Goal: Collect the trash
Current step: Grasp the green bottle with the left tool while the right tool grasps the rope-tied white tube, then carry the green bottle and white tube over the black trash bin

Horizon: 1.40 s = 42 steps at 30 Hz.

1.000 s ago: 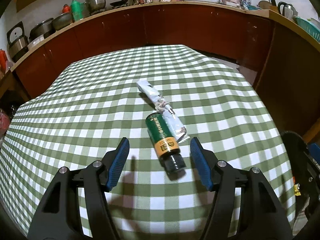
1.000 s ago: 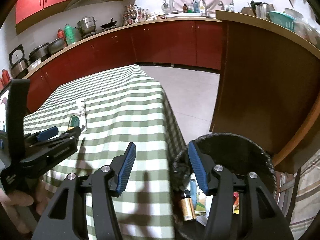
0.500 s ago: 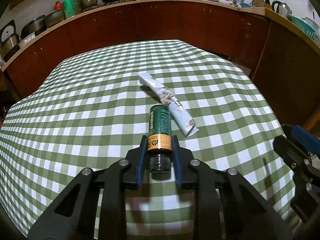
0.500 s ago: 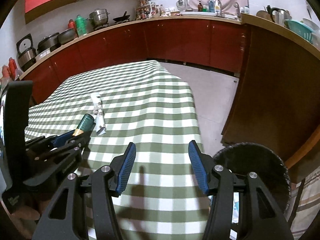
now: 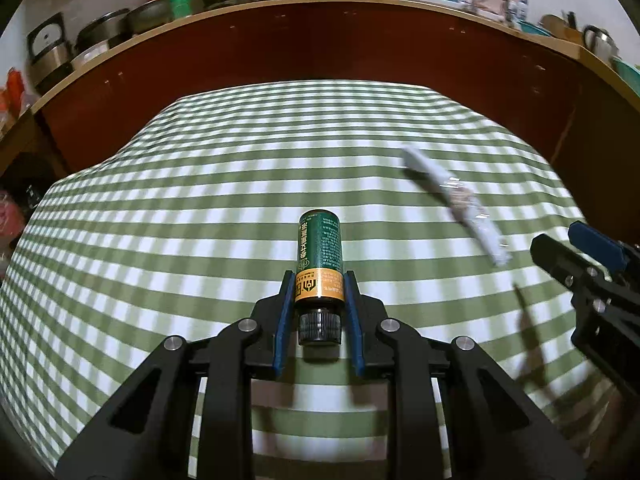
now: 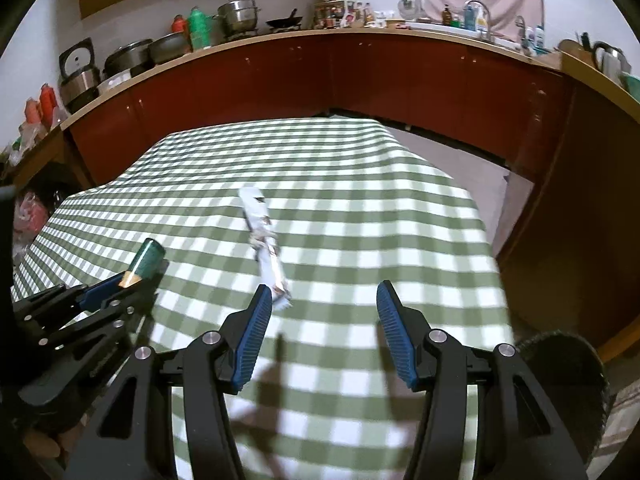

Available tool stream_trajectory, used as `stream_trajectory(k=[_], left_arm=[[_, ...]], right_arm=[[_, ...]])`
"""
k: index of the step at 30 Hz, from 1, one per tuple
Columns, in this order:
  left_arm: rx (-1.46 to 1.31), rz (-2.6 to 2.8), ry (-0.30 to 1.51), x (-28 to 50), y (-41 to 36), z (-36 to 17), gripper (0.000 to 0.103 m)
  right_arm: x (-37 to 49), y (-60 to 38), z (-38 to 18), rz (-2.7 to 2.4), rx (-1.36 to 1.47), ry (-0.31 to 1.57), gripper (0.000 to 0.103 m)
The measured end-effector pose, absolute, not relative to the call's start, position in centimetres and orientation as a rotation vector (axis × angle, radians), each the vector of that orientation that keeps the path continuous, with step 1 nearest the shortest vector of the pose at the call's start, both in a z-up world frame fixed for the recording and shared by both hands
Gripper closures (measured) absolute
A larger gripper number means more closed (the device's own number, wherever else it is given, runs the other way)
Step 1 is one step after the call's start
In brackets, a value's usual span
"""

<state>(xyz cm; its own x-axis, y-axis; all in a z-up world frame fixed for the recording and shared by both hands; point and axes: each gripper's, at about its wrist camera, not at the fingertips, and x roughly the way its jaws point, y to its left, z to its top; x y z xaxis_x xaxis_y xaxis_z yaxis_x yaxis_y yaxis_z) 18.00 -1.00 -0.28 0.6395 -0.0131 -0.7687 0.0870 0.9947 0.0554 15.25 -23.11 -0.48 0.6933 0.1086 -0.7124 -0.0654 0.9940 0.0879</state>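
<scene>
Green bottle (image 5: 320, 252) clamped at its orange band and black cap end between blue pads of left gripper (image 5: 319, 300), raised off checked tablecloth (image 5: 160, 240). Crumpled wrapper (image 6: 266, 248) lying on cloth, near end just beside left pad of right gripper (image 6: 324, 332). Right jaws apart, empty. Black bin (image 6: 568, 364) at table's right edge.

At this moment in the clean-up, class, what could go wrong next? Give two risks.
1. The left gripper clamps the green bottle only near its cap end, so most of the body sticks out; it may tilt or slip out on the way to the bin.
2. The right gripper, open, is off to one side of the wrapper; closing now would likely miss it.
</scene>
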Motion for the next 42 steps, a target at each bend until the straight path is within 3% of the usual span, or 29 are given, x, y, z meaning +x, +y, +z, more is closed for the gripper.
stream_trajectory(k=[12,20,42], left_arm=[[0.059,0.026,0.876,18.6,4.3,-0.6,0.080],[0.042,0.015,0.871,18.3,4.8,-0.6,0.080],[0.074,-0.092,0.842,14.8,-1.6,0.2,0.080]], right_arm=[[19.0,-21.0,-2.0,0.133,0.019,0.856,0.050],[19.4,-20.2,-2.4,0.146,-0.003,0.884,0.084],[11.2,-25.3,-0.2,0.047,0.084,0.808,0.087]])
